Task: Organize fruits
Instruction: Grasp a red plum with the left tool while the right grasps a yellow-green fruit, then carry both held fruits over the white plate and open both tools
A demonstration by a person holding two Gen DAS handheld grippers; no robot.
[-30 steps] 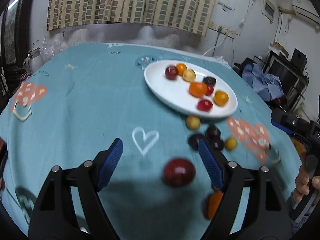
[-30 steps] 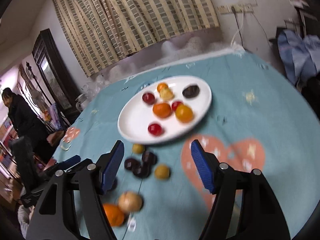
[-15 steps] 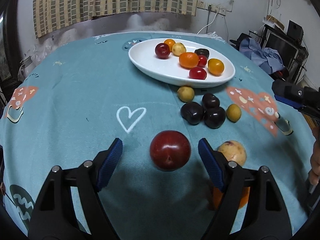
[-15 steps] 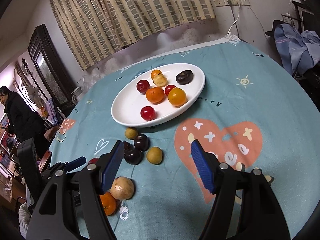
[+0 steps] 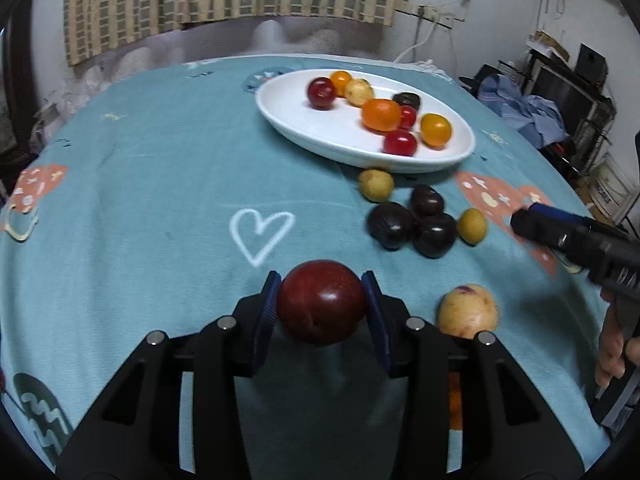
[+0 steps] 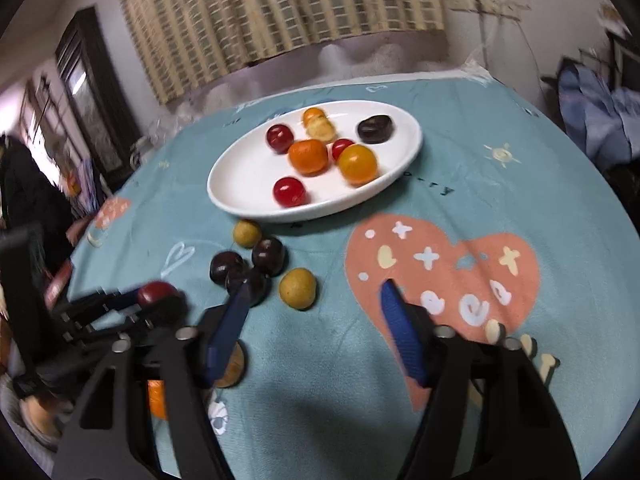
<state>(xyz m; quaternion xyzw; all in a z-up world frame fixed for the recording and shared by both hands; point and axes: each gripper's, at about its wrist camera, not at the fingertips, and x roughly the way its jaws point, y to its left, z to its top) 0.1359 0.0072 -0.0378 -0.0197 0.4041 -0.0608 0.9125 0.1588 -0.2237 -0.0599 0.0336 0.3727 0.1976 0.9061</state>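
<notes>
Since the earlier frames your left gripper (image 5: 322, 308) has been closing its jaws, and the blue pads are now pressing both sides of the large round dark-red plum (image 5: 322, 307), which was lying loose between wide-open fingers a second ago; the plum is sitting low over the teal printed tablecloth (image 5: 160, 184), though you cannot tell whether it is touching the cloth. Your right gripper (image 6: 316, 320) has likewise been narrowing its jaws, but the pads are gripping nothing: only cloth is showing between them, with the small round yellow-green fruit (image 6: 298, 289) lying just beyond the tips. The oval white ceramic plate (image 6: 240, 184) is standing farther back on the table, holding a mix of red, orange, yellow and dark fruits. In front of its near rim a cluster of three glossy dark purple plums (image 5: 414, 224) is lying on the cloth, flanked by two small yellow fruits. A pale yellow blushed round fruit (image 5: 467, 311) is resting just beside the left gripper's right finger. The right gripper's blue-tipped body is reaching in at the left view's right edge, a hand (image 5: 614, 350) beneath it.
</notes>
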